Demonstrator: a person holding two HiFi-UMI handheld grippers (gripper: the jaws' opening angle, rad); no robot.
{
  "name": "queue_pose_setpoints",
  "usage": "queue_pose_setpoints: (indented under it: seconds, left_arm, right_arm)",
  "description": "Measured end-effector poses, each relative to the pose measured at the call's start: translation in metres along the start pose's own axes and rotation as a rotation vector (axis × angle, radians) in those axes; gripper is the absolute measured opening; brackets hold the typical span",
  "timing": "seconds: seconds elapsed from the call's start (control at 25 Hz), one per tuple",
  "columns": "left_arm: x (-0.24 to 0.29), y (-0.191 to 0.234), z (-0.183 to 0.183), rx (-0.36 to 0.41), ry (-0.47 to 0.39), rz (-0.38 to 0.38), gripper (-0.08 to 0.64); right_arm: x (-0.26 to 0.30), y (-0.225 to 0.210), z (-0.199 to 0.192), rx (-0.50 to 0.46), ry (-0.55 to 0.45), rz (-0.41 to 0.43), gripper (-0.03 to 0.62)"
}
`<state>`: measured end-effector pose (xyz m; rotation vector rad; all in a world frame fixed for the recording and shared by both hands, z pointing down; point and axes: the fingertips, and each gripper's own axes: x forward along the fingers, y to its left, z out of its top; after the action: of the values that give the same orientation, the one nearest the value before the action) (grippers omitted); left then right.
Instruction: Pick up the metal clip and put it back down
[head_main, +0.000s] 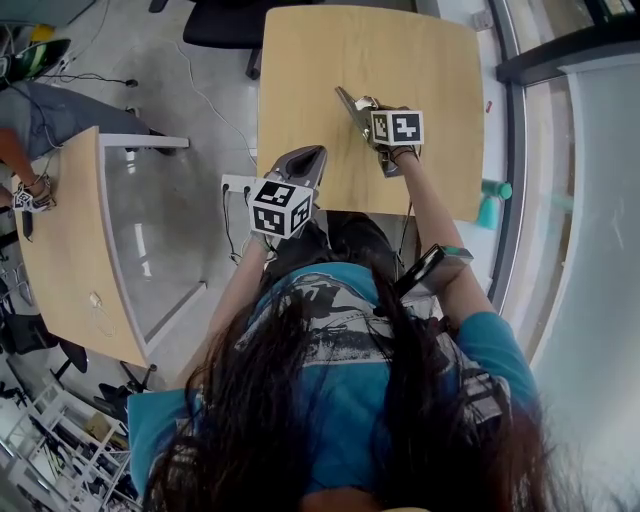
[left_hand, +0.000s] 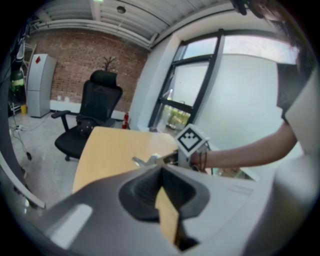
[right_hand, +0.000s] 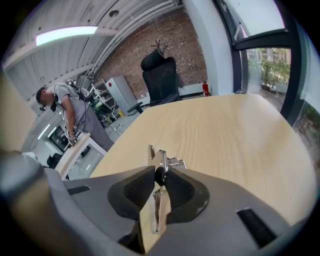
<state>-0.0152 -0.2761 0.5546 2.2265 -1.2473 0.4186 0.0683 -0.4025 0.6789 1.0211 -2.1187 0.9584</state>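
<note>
Pinching the metal clip (right_hand: 163, 158) over the desk (right_hand: 235, 130), the right tool (right_hand: 159, 173) apparently holds it lifted; next comes lowering and release.

The table (head_main: 400, 60) is finished in pale honey-coloured wood with a fine straight grain, and the metal clip (right_hand: 162, 161) is seen against it as bright silver. The left gripper (left_hand: 161, 170) and the right gripper (right_hand: 161, 172) are moulded in grey and lined with black ribbed pads (right_hand: 135, 192), and each is topped by a white cube (head_main: 281, 207) printed with black square markers. The person's shirt (head_main: 350, 400) is coloured blue with a black-and-white print, the office chair (left_hand: 97, 115) is black, and the wall (left_hand: 75, 70) behind it is laid in red-brown brick.
</note>
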Motion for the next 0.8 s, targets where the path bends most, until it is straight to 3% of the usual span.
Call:
queue_pose_setpoints:
  seconds: [0.08, 0.24, 0.8]
  left_arm:
    - [-0.003, 0.001, 0.0, -0.001, -0.003, 0.006, 0.004]
    - [-0.01, 0.002, -0.001, -0.002, -0.017, 0.011, 0.004]
    - [-0.053, 0.004, -0.003, 0.012, -0.073, 0.015, 0.004]
  right_arm:
    - [-0.006, 0.003, 0.003, 0.039, -0.024, 0.004, 0.05]
    - [-0.022, 0.009, -0.001, 0.011, -0.044, -0.015, 0.043]
    - [-0.135, 0.088, -0.001, 0.183, -0.288, 0.122, 0.04]
